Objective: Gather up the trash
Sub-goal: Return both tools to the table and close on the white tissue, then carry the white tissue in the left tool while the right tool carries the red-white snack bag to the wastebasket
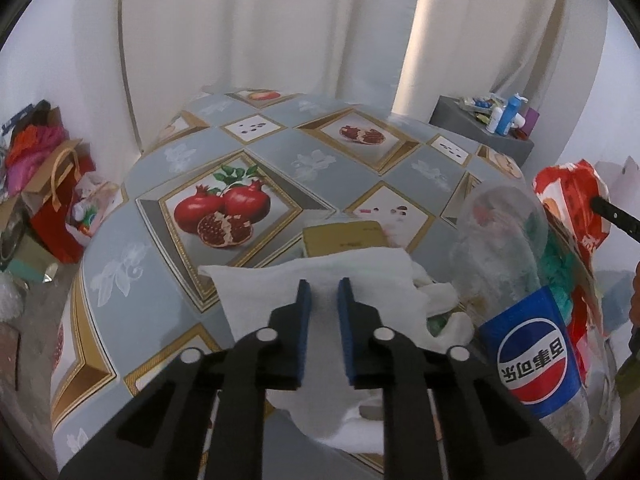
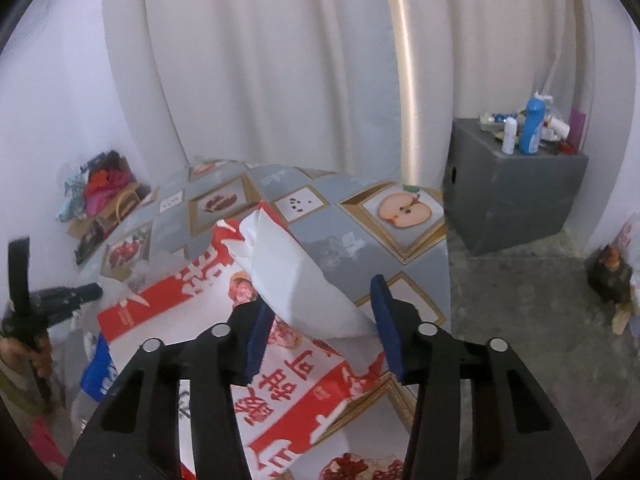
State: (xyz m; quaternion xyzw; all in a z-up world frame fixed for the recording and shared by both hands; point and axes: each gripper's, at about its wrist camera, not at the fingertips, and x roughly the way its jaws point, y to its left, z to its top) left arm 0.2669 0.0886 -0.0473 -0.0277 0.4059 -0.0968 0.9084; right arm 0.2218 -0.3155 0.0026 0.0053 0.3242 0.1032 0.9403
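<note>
In the left wrist view my left gripper hangs over a white tissue on the fruit-print tablecloth; its jaws stand a narrow gap apart with the tissue below and between them. A gold card lies just beyond. An empty Pepsi bottle lies to the right. A red-and-white plastic bag sits further right. In the right wrist view my right gripper is open wide around a folded white flap of that bag, not touching it.
A grey box with several bottles on top stands right of the table on a concrete floor. Bags and clothes pile up at the left wall. White curtains hang behind. The left gripper shows at the left edge of the right wrist view.
</note>
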